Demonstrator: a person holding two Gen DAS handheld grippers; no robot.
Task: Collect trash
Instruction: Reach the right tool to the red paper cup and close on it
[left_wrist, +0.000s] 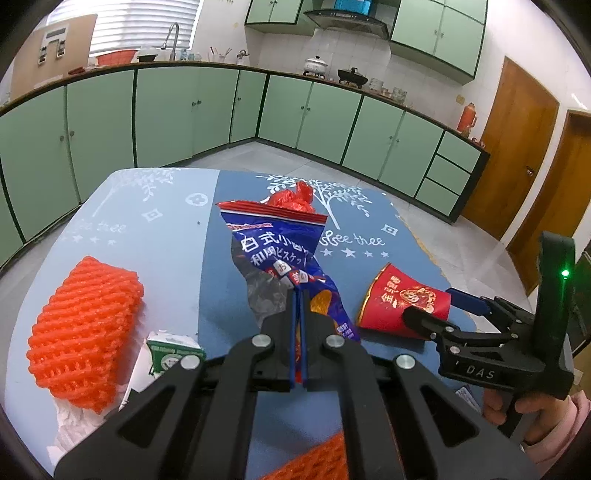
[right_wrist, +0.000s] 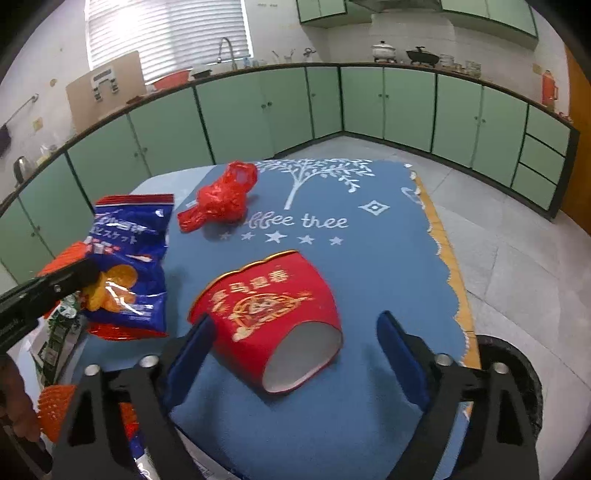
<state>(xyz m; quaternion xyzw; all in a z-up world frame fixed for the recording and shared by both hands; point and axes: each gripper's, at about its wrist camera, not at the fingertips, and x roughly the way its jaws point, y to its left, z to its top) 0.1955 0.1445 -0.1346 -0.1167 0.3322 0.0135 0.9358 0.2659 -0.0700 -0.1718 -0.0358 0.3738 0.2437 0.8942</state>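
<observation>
Table (right_wrist: 369, 258) far right corner and right edge bare, free to pass. Red paper cup (right_wrist: 273, 317) lies on its side mid-table, between the spread right gripper (right_wrist: 295, 354) fingers, left pad touching or just beside it. Crumpled red bag (right_wrist: 221, 199) blocks the far middle. Left edge crowded: orange foam net (left_wrist: 85, 332), green carton (left_wrist: 173, 354), blue snack bag (left_wrist: 280, 266) raised in the clamped left gripper (left_wrist: 299, 295).

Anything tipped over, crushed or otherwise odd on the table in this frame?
Yes. The red paper cup lies on its side on the blue tablecloth, its rim squashed out of round, between the open right gripper's fingers. The left gripper pinches a crumpled blue snack bag.
</observation>
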